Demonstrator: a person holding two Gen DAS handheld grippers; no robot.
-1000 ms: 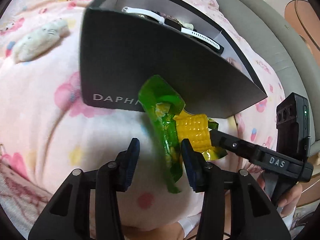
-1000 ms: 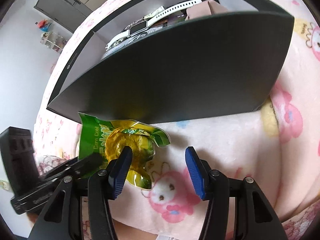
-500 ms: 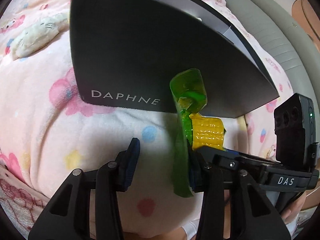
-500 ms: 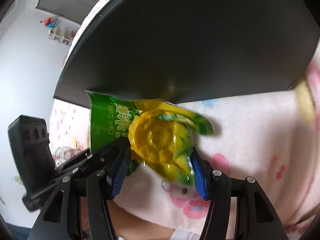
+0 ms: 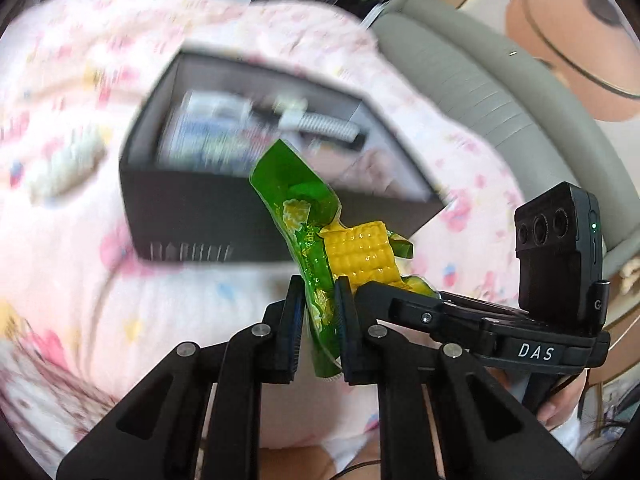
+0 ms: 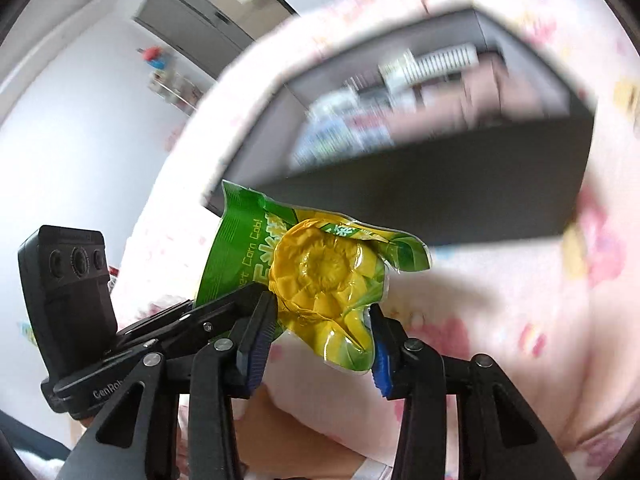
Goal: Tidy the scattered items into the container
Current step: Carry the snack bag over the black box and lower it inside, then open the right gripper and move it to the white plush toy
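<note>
A green and yellow vacuum-packed corn cob packet [image 5: 344, 256] is held in the air in front of the dark open box [image 5: 192, 216]. My left gripper [image 5: 318, 312] is shut on the packet's flat green edge. My right gripper [image 6: 322, 316] is shut on the round yellow cob end [image 6: 324, 276]. The box [image 6: 460, 200] lies ahead on the pink blanket and holds a white-strapped watch [image 5: 320, 122] and other blurred items. Each gripper shows in the other's view.
A pink cartoon-print blanket [image 5: 80, 300] covers the surface. A small white plush toy [image 5: 64, 164] lies left of the box. A grey sofa arm [image 5: 500, 100] runs along the right. White wall and grey cabinets [image 6: 192, 12] stand behind at the left.
Both grippers closed on the corn packet and lifted it off the blanket. The views rose, so the inside of the box now shows from above.
</note>
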